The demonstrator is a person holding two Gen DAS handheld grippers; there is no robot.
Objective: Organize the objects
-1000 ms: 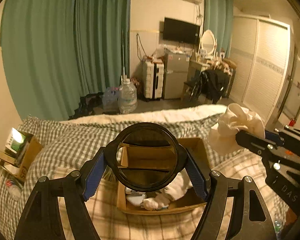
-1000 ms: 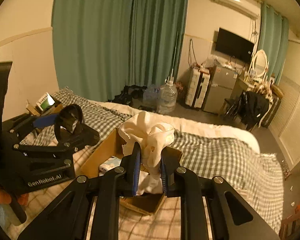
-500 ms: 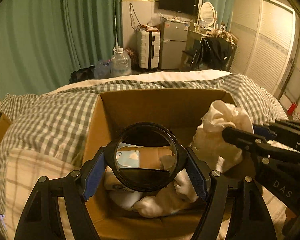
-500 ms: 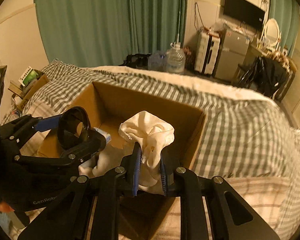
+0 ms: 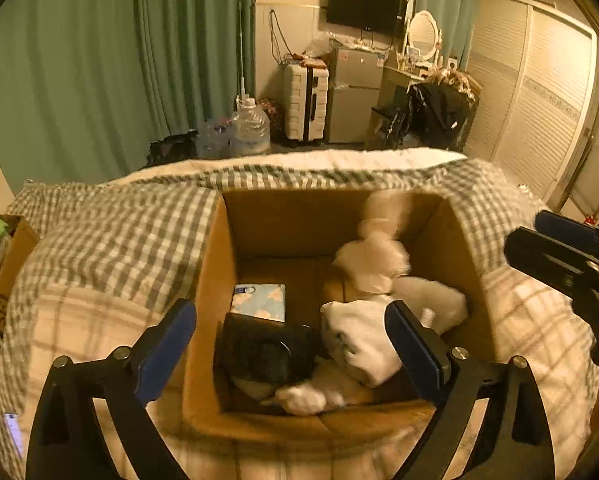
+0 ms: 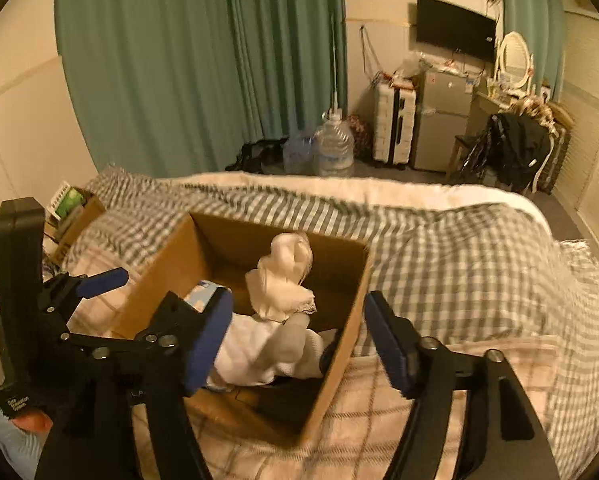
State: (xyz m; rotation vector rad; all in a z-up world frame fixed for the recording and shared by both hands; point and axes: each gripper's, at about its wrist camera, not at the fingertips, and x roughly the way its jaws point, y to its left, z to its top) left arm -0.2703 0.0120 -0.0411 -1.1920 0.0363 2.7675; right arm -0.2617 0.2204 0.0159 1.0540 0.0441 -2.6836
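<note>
An open cardboard box point(image 5: 211, 300) point(image 6: 339, 320) sits on the checked bed. Inside lie a black round lens-like object point(image 5: 265, 350), a blue cloud-print packet point(image 5: 259, 300), white socks point(image 5: 363, 340) and a crumpled white cloth point(image 5: 375, 252) point(image 6: 285, 276), blurred and apparently falling into the box. My left gripper point(image 5: 291, 348) is open and empty just above the box's near side. My right gripper point(image 6: 299, 336) is open and empty over the box's right wall; it also shows at the right edge of the left wrist view point(image 5: 567, 248).
A second small cardboard box point(image 5: 3, 256) with items stands at the bed's left edge. Beyond the bed are green curtains point(image 5: 119, 60), a water jug point(image 5: 249, 130), a suitcase point(image 5: 305, 102), a small fridge and a chair with dark clothes.
The left gripper opened and let the black round object drop into the box. The right gripper opened and released the white cloth, which is falling into the box.
</note>
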